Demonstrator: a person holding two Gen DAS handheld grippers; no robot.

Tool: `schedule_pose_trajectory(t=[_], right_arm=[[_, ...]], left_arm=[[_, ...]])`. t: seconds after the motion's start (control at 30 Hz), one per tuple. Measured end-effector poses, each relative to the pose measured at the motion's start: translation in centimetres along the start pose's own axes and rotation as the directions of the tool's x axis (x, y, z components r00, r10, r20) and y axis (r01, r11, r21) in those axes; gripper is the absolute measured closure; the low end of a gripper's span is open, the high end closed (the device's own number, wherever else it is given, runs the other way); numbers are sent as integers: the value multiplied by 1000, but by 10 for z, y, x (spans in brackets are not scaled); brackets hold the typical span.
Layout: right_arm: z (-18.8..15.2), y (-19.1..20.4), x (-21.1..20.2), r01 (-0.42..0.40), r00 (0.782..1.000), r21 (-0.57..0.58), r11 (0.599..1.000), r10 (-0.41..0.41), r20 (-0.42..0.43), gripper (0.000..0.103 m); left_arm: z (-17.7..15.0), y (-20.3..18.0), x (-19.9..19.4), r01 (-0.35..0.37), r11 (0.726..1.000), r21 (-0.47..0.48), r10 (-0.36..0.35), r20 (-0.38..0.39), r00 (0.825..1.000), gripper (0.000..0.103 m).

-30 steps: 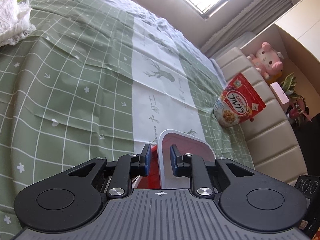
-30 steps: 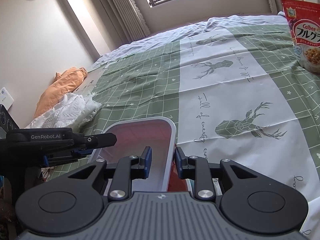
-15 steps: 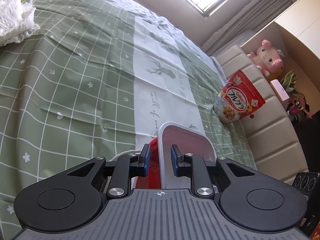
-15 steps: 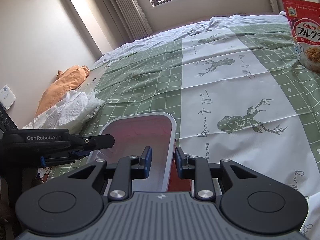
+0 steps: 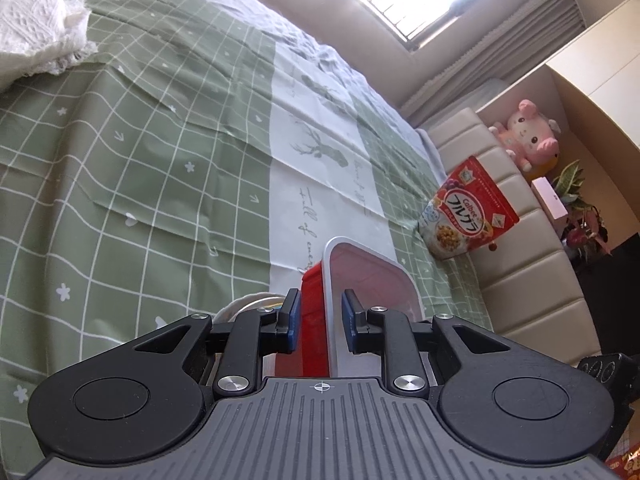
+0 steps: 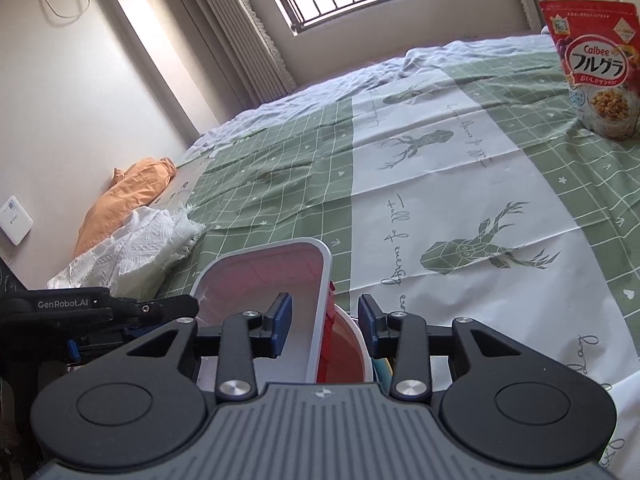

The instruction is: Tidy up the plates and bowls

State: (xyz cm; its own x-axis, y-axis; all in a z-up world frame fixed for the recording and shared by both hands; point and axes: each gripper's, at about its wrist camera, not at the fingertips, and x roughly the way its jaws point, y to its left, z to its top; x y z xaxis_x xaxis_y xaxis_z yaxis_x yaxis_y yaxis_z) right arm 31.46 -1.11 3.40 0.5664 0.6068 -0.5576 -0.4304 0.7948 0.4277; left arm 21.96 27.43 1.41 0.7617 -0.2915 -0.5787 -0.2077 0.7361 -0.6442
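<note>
A red rectangular box with a white rimmed lid (image 5: 368, 280) hangs over the green checked bedspread (image 5: 140, 160). My left gripper (image 5: 320, 316) is shut on the box's left wall, its blue pads against the red side and the white rim. The box (image 6: 260, 276) also fills the lower middle of the right wrist view. My right gripper (image 6: 324, 324) straddles the right wall; its jaws are opening and both pads stand clear of the wall. The left gripper (image 6: 120, 308) shows at the box's far side. A white bowl rim (image 5: 240, 305) peeks out below, and that bowl (image 6: 358, 340) sits under the box.
A red cereal bag (image 5: 468, 220) leans on the beige padded headboard (image 5: 520, 280); the bag (image 6: 596, 76) stands far right. A white knitted cloth (image 6: 132, 248) and an orange pillow (image 6: 128, 196) lie at the bed's left edge. A pink plush pig (image 5: 528, 136) sits on a shelf.
The right gripper's jaws have spread apart and let go of the box's wall. Both hands shifted a little, and the white bowl rim has come into view under the left gripper.
</note>
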Motion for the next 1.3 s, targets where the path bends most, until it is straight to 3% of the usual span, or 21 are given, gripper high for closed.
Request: schedule_pose_trajectory(t=[0.13, 0.27, 0.43, 0.53, 0.67, 0.77, 0.9, 1.3], right_arm=[[-15, -3, -41, 20, 995, -1, 1000, -20, 102, 55], [-51, -5, -84, 24, 989, -21, 999, -20, 149, 45], [-118, -4, -122, 44, 992, -71, 997, -36, 117, 34], [-161, -1, -137, 90, 994, -95, 991, -83, 67, 32], [-200, 4, -157, 112, 994, -136, 984, -111, 12, 32], [-210, 11, -174, 132, 991, -152, 979, -127, 44, 31], [-214, 21, -187, 152, 987, -178, 972, -141, 74, 29], [-221, 30, -184, 119, 993, -211, 970, -115, 30, 29]], left_arm=[[-34, -10, -43, -66, 996, 66, 54, 171, 984, 80], [-100, -38, -77, -182, 959, 219, 115, 286, 951, 80], [-190, -72, -100, -252, 889, 381, 133, 311, 941, 85], [-235, -84, -108, -287, 870, 401, 157, 327, 932, 85], [-277, -95, -119, -298, 846, 443, 173, 300, 938, 87], [-289, -99, -126, -290, 855, 431, 179, 281, 943, 87], [-301, -99, -125, -348, 838, 419, 257, 260, 931, 87], [-313, -100, -134, -353, 833, 427, 252, 276, 928, 87]])
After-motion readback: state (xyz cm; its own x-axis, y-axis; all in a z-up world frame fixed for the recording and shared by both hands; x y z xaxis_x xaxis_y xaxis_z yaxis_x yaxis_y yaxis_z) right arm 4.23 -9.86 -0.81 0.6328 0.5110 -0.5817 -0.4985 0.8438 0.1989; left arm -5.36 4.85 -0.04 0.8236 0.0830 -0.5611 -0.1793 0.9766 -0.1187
